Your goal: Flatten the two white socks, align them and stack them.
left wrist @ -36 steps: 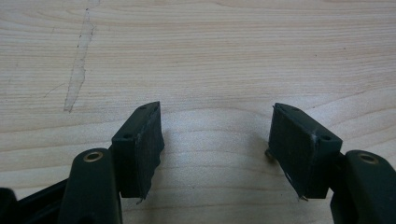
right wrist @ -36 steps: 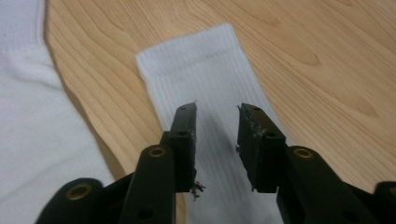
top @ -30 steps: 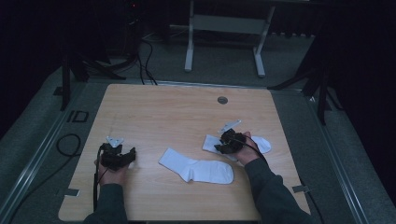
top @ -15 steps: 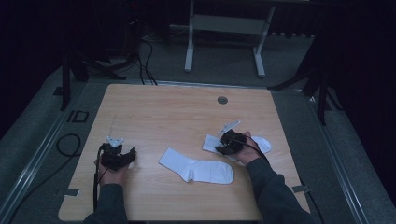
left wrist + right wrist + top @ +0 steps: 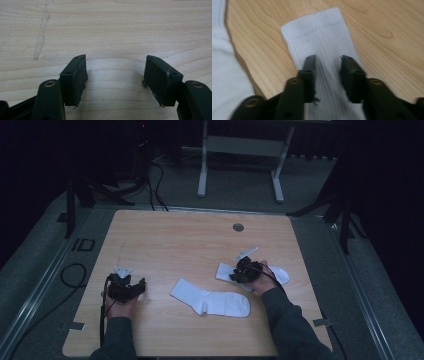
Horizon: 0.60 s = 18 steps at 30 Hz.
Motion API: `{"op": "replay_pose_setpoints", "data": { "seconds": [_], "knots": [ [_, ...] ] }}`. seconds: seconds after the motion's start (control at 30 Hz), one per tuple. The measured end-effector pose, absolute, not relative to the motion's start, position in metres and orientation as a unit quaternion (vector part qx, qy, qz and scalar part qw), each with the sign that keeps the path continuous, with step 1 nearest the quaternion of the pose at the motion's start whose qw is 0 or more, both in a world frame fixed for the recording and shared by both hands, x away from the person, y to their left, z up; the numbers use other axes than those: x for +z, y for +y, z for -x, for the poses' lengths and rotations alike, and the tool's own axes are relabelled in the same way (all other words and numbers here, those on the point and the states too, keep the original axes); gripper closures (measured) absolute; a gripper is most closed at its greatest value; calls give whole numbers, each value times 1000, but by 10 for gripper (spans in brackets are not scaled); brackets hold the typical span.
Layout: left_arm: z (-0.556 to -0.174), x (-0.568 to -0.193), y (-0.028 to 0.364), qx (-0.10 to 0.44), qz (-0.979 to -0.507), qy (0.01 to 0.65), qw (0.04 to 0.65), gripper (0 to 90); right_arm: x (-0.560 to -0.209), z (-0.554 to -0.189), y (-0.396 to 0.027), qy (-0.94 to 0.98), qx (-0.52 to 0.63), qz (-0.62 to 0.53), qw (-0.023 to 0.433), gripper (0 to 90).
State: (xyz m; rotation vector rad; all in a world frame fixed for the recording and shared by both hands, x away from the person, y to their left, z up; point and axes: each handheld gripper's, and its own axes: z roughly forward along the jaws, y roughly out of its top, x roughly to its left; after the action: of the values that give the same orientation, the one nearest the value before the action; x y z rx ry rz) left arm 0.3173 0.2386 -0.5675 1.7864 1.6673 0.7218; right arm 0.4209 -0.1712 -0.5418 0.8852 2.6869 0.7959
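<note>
Two white socks lie on the wooden table [image 5: 175,240]. One sock [image 5: 212,301] lies flat near the front middle. The other sock [image 5: 281,274] lies to its right under my right gripper [image 5: 239,272]. In the right gripper view that sock [image 5: 319,32] runs away from me, and my right gripper [image 5: 328,62] has just been closing its jaws on the ribbed cuff, with blurred fabric gathered between the pads. The first sock [image 5: 222,75] shows at the left edge there. My left gripper [image 5: 141,287] rests at the front left; its jaws [image 5: 116,75] stand open over bare wood.
A round grommet [image 5: 238,227] sits near the table's far edge. A black cable [image 5: 75,272] loops on the grey floor to the left. A metal table frame [image 5: 240,150] stands beyond the far edge. Bare wood lies between the two hands and the far edge.
The right gripper's jaws have drawn closer together over the sock's cuff. Both hands and both socks have kept their places.
</note>
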Motion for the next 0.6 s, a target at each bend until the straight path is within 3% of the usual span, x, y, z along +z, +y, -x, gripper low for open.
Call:
{"op": "replay_pose_setpoints", "data": {
  "seconds": [0.03,0.1,0.3,0.6],
  "knots": [
    [-317,-568,239,271,-670,626,293,351,-542,-421,-169,908,266,-305,105,811],
    [-317,-567,239,271,-670,626,293,351,-541,-421,-166,909,261,-304,110,828],
    [-317,-567,239,271,-670,626,293,351,-535,-420,-162,904,267,-313,116,842],
    [-317,-568,239,271,-670,626,293,351,-494,-406,-158,894,315,-293,127,841]
  ]
}}
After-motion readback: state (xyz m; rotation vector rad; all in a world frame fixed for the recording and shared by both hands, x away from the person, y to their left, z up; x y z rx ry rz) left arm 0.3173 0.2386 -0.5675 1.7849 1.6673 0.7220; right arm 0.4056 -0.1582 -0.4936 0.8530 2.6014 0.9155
